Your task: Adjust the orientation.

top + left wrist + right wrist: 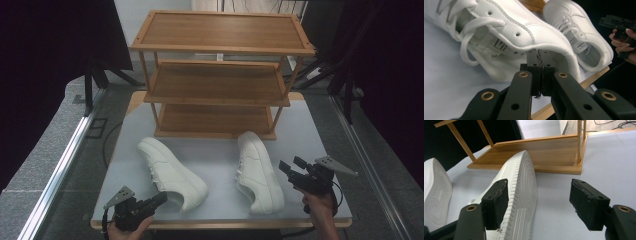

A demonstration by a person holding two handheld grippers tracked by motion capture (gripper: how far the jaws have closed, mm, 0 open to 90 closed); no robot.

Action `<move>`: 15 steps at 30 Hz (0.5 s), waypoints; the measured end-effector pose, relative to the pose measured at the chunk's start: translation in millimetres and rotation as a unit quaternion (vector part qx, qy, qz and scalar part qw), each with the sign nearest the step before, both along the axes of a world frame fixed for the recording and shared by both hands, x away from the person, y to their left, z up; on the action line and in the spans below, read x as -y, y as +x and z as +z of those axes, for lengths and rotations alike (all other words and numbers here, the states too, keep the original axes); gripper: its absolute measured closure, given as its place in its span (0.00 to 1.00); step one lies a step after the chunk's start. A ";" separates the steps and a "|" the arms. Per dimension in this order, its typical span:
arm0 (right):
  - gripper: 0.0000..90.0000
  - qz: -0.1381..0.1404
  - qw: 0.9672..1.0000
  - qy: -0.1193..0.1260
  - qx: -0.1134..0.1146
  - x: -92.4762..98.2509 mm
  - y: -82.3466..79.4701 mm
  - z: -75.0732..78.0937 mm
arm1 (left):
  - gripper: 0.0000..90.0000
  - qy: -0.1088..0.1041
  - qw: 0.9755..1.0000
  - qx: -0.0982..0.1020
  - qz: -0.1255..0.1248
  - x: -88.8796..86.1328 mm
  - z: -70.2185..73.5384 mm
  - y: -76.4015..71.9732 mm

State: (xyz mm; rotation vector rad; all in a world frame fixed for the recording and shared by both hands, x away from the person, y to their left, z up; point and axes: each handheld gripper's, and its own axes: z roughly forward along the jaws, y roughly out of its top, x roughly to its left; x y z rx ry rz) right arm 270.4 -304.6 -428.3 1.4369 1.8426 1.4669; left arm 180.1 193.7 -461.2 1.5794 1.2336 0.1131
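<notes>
Two white sneakers lie on the grey table top. My left gripper is shut, pads pressed flat together, and its tips meet the padded heel collar of the left sneaker; whether they pinch the collar is hidden. The right sneaker is tipped so that its ribbed sole faces my right gripper. That gripper is open, with one jaw in front of the sole's edge, the other over bare table, and nothing between the pads.
A three-tier wooden rack stands at the back of the table, all its shelves bare. The table's front edge runs just ahead of both hands. Dark curtains and stand legs flank the table.
</notes>
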 end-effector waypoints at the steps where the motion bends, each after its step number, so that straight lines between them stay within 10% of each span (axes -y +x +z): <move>1: 0.36 0.000 1.000 0.000 0.000 0.0 0.0 0.0 | 0.98 0.000 1.000 0.000 0.000 0.0 0.0 0.0; 15: 0.35 -0.014 1.000 0.000 -0.002 4.3 0.1 -2.1 | 0.95 0.013 0.999 -0.001 -0.031 56.8 15.0 62.8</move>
